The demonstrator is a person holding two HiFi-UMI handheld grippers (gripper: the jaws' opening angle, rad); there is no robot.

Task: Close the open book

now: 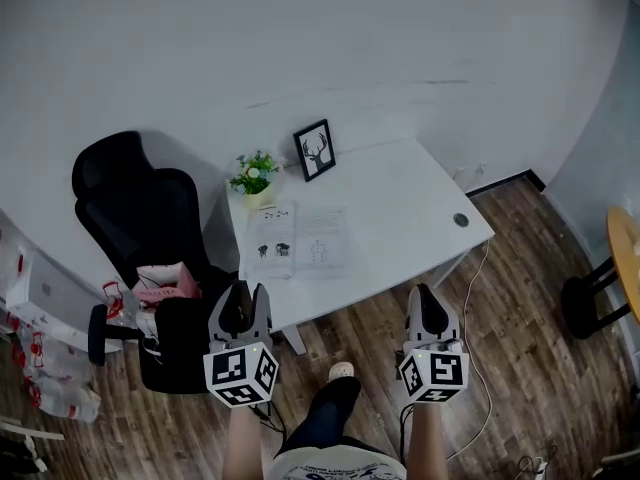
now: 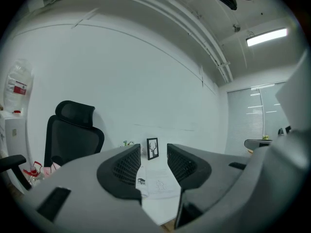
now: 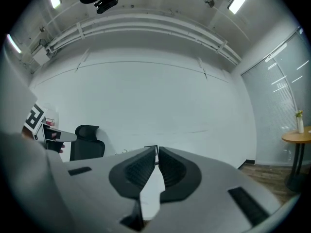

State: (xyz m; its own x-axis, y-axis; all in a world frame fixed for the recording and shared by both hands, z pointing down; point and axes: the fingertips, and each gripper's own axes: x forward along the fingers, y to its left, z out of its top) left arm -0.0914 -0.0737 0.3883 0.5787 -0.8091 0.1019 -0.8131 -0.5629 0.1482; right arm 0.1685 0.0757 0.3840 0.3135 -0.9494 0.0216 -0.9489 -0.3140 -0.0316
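The open book [image 1: 298,240] lies flat on the white desk [image 1: 400,203], near its left front, with printed pages facing up. Both grippers hang in front of the desk's near edge, short of the book. My left gripper [image 1: 250,293] is below the book with its jaws apart and nothing between them. In the left gripper view the book [image 2: 158,182] shows through the gap of the left gripper [image 2: 153,152]. My right gripper [image 1: 424,293] is off to the book's right with its jaws together and empty. The right gripper [image 3: 157,150] points level at the desk.
A small potted plant [image 1: 255,175] and a black-framed deer picture [image 1: 315,150] stand behind the book by the wall. A black office chair [image 1: 150,238] with pink items on its seat is left of the desk. A cable runs on the wooden floor [image 1: 520,328] at right. A round wooden table edge [image 1: 625,253] is at far right.
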